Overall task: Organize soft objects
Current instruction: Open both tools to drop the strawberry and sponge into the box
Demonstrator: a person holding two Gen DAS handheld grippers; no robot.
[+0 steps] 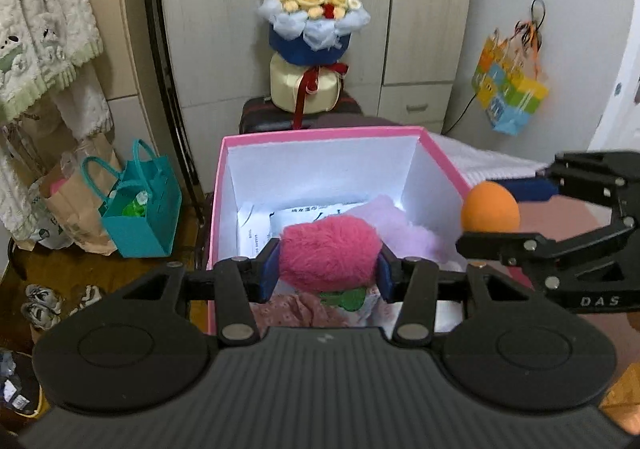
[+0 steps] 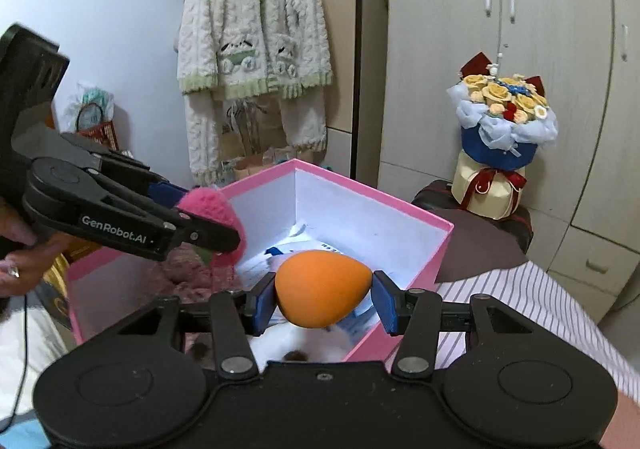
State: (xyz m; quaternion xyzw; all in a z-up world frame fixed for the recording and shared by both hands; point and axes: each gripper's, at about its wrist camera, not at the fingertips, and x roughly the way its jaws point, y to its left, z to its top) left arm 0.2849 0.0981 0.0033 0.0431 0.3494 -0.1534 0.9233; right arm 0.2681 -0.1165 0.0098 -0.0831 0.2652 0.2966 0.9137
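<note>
Evenly lit by soft indoor light, moderately bright, without hard shadows. Blown-out white glare on the papers (image 1: 280, 217) at the bottom of the pink box (image 1: 320, 135), repeated at frame centre in the right wrist view on the box floor (image 2: 280, 253). Strong fisheye bending toward the edges: wardrobe doors (image 1: 424, 9) curved at upper right, dark vignette in the corners. Slight motion blur on the colourful bag (image 1: 508, 89) at right and on the striped cloth (image 2: 540, 301) at lower right. Centre reasonably sharp.
</note>
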